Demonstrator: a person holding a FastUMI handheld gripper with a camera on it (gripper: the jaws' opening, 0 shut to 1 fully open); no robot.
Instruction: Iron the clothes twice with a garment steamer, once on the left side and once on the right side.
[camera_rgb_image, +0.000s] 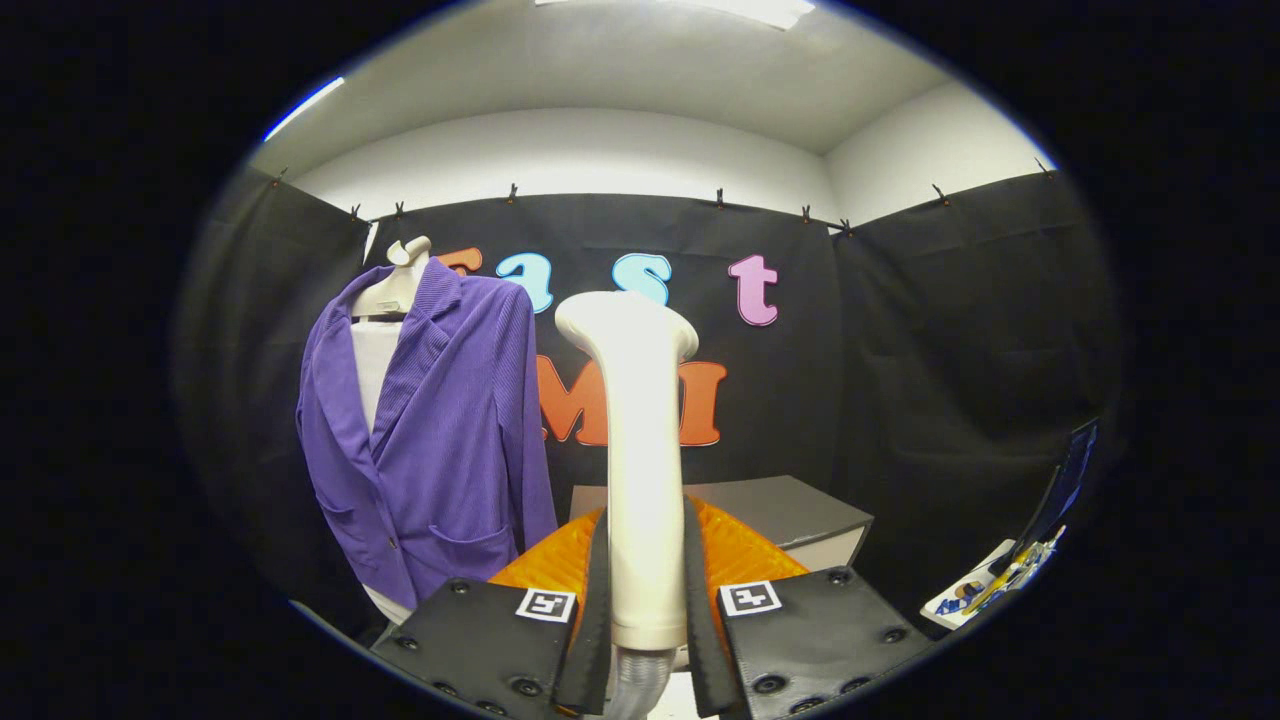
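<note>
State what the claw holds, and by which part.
The claw is shut on the garment steamer, gripping the lower part of its upright handle, head pointing up.

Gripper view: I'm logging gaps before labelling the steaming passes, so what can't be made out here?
- Steamer, clamped by the gripper: its steam face points away; the hose is cut off below.
- Jacket: hem hidden behind one finger; its far sleeve is turned out of sight.
- Grey box: partly hidden by the steamer and fingers.
- Items beyond the other finger: too small, distorted.
</note>
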